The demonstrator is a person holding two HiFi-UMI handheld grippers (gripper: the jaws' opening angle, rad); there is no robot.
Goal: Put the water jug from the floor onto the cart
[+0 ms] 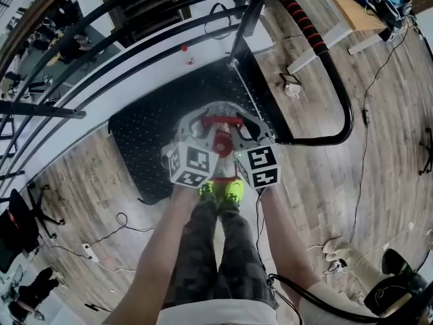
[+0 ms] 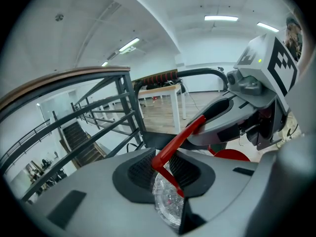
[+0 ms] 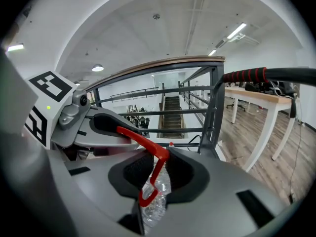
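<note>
The water jug (image 1: 233, 128) is clear plastic with a red cap and a red carrying handle (image 1: 220, 121). In the head view I see it from above, over the near part of the cart's black platform (image 1: 149, 131). My left gripper (image 1: 206, 124) and right gripper (image 1: 238, 124) are both shut on that handle from either side. In the left gripper view the red handle (image 2: 174, 149) runs between the jaws of the left gripper (image 2: 165, 169), with the jug (image 2: 167, 204) below it. The right gripper view shows the right gripper (image 3: 155, 169) shut on the handle (image 3: 157, 164). Whether the jug rests on the platform I cannot tell.
The cart's push bar (image 1: 318, 42), with a red-and-black grip, curves round the platform's right side. A metal railing (image 1: 101, 46) and a stairwell lie beyond the platform. A wooden desk (image 1: 342, 9) stands at upper right. Cables (image 1: 379, 80) trail over the wood floor.
</note>
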